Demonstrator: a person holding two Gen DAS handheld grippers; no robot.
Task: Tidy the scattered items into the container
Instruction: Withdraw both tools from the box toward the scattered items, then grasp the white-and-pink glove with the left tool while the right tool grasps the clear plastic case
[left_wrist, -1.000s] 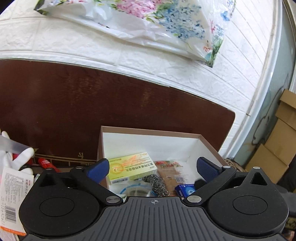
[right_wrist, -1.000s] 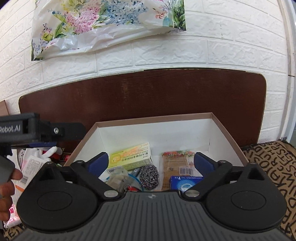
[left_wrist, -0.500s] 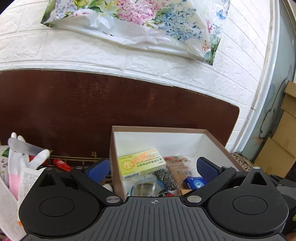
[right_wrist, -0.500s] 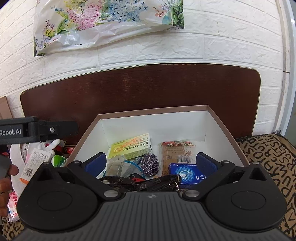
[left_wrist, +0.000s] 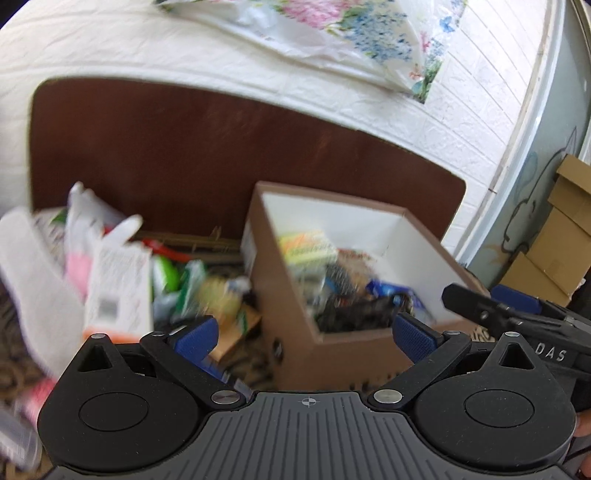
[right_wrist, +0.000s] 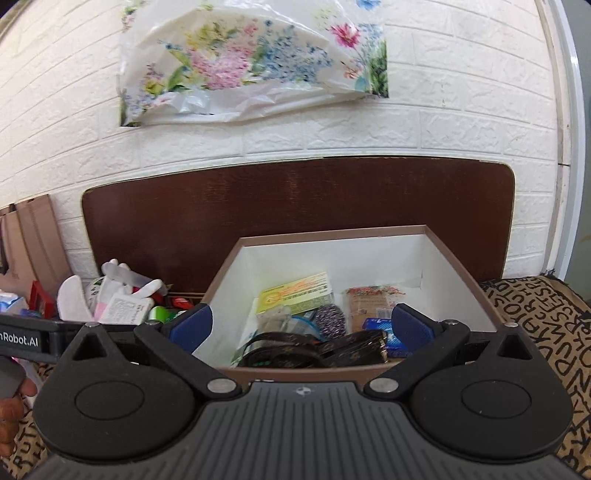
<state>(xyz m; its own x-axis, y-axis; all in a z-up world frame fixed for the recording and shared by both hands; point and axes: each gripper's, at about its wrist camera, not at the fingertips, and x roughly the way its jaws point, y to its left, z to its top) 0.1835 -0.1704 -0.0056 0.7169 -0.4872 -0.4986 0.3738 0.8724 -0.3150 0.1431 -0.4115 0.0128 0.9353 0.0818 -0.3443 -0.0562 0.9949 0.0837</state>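
Brown box (right_wrist: 458, 258) holds yellow carton (right_wrist: 295, 297), scrubber (right_wrist: 330, 317), dark strap (right_wrist: 314, 350). Loose clutter (left_wrist: 122, 280) heaped just left. Left tongs (left_wrist: 310, 334) and right tongs (right_wrist: 301, 323) both spread wide, empty.

A white brick wall (right_wrist: 461, 110) carries a floral plastic bag (right_wrist: 251, 66) above a dark brown headboard (right_wrist: 295, 195); cardboard boxes (left_wrist: 550, 243) stand at the right.

The left claw (left_wrist: 304, 338) has its blue-padded fingers (left_wrist: 195, 338) spread wide with nothing between them. The right claw (right_wrist: 301, 326) is spread just as wide and likewise empty. In the right wrist view, the left claw's black body (right_wrist: 26, 341) reaches in from the left edge, with the person's hand (right_wrist: 11, 410) gripping below it.
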